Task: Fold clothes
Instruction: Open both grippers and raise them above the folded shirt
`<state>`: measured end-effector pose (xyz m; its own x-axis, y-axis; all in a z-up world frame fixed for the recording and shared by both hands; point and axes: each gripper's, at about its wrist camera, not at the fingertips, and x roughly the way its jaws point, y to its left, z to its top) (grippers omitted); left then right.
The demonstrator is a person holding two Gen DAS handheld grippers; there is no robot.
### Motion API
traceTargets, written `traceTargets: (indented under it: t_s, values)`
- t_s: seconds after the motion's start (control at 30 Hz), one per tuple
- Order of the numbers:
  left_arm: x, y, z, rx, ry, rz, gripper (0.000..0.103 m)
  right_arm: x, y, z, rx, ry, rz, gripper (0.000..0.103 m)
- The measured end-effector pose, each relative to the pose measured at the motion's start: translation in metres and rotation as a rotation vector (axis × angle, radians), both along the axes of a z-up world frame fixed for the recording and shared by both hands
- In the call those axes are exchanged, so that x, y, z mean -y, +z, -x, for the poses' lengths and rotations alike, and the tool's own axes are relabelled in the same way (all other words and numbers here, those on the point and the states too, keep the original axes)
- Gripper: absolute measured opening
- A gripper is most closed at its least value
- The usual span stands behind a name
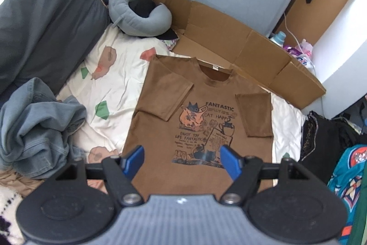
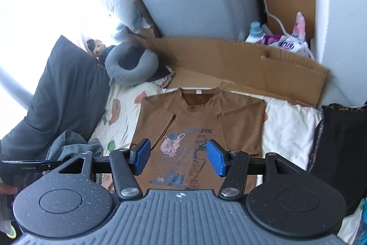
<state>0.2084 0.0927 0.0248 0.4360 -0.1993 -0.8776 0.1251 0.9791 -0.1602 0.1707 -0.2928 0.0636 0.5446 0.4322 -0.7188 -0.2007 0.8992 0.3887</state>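
Observation:
A brown T-shirt (image 1: 201, 107) with a cat print lies flat on the white patterned bedsheet (image 1: 114, 79), front up, collar at the far end. Both short sleeves are folded inward onto the chest. My left gripper (image 1: 182, 160) hovers open and empty above the shirt's lower hem area. In the right wrist view the same T-shirt (image 2: 197, 121) lies ahead, and my right gripper (image 2: 179, 156) is open and empty above its lower half. Part of the left gripper (image 2: 29, 168) shows at the left edge of that view.
A crumpled denim garment (image 1: 39, 125) lies left of the shirt. A dark grey pillow (image 1: 48, 15) and a grey neck pillow (image 1: 140, 13) sit at the far left. Flattened cardboard (image 1: 240, 49) lies behind the collar. Dark clothing (image 1: 321, 137) and a teal garment (image 1: 346, 176) lie at the right.

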Motion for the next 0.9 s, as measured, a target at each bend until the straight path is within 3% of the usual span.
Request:
traceTargets:
  t_s: [0.2,0.47,0.7,0.9]
  values:
    - [-0.004,0.011,0.016,0.002,-0.005,-0.014,0.077,0.054,0.020,0.015,0.028,-0.048,-0.001,0.061]
    - [-0.015,0.013,0.033,0.008,-0.001,-0.002,0.079,0.110,0.019,0.030,0.032,-0.063,0.026,0.061]
    - [-0.038,-0.003,0.052,0.021,0.020,0.016,0.080,0.139,-0.023,0.051,-0.010,-0.060,0.058,0.061]
    - [-0.065,-0.032,0.064,0.024,0.048,0.047,0.081,0.136,-0.084,0.072,-0.062,-0.042,0.064,0.062]
